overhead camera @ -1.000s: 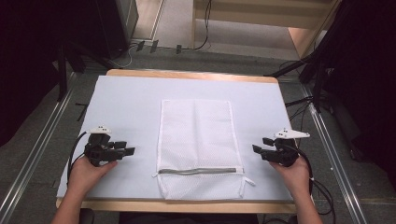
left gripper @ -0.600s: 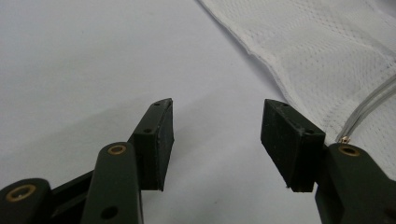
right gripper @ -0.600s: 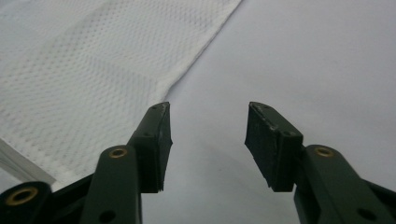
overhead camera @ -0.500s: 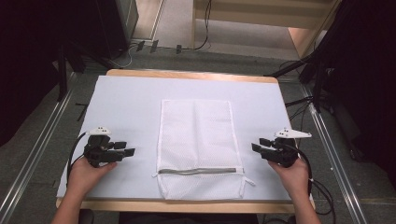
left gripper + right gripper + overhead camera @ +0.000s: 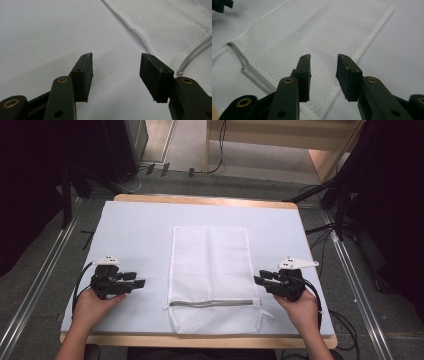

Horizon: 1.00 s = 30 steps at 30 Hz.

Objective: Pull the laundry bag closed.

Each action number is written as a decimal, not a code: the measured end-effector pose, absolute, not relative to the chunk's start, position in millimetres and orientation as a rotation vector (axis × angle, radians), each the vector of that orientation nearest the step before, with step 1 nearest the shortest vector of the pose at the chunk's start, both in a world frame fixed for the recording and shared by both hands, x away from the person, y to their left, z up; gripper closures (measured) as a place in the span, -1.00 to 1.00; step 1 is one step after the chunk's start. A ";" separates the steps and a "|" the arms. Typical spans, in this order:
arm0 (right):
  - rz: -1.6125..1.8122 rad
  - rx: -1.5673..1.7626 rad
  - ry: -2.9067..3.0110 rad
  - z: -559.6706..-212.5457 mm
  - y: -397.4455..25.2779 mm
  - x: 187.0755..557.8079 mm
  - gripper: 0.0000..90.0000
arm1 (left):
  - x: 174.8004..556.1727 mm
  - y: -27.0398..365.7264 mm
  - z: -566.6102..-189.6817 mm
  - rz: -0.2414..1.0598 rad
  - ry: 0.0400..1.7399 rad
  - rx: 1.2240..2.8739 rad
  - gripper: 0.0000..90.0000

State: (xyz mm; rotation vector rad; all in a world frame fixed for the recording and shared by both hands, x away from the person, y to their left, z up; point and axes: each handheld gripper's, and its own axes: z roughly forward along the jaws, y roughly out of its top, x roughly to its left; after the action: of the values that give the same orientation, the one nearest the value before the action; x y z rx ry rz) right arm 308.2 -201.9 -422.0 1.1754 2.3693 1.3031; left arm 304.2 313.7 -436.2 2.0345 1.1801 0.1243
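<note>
Nearest the table's front edge, left gripper (image 5: 137, 283) and right gripper (image 5: 260, 281) sit low on either side of the mesh laundry bag (image 5: 212, 270), both apart from it; bag lies flat mid-mat (image 5: 135, 235), zipper (image 5: 215, 303) at the near end, apparently closed; nothing grasped, so work looks unstarted; left jaws spread wide over bare mat, empty; right jaws narrower but parted, empty, aimed at the bag's edge; farther off, bag's far end is smooth.
</note>
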 end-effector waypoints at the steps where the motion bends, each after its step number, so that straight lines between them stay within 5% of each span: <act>1: 1.305 1.176 2.373 -421.0 -197.6 307.1 0.48 | 304.2 313.5 -436.1 0.120 1.178 2.037 0.00; 30: 1.332 0.927 2.610 -411.3 -70.8 294.7 0.63 | 304.3 313.7 -436.8 0.106 1.181 2.036 0.01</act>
State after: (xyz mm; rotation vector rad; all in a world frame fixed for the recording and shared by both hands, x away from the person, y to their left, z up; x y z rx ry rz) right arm 294.7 -70.8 -411.3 0.9267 2.6103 1.3316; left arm 304.3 313.7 -436.8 2.0355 1.1812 0.1064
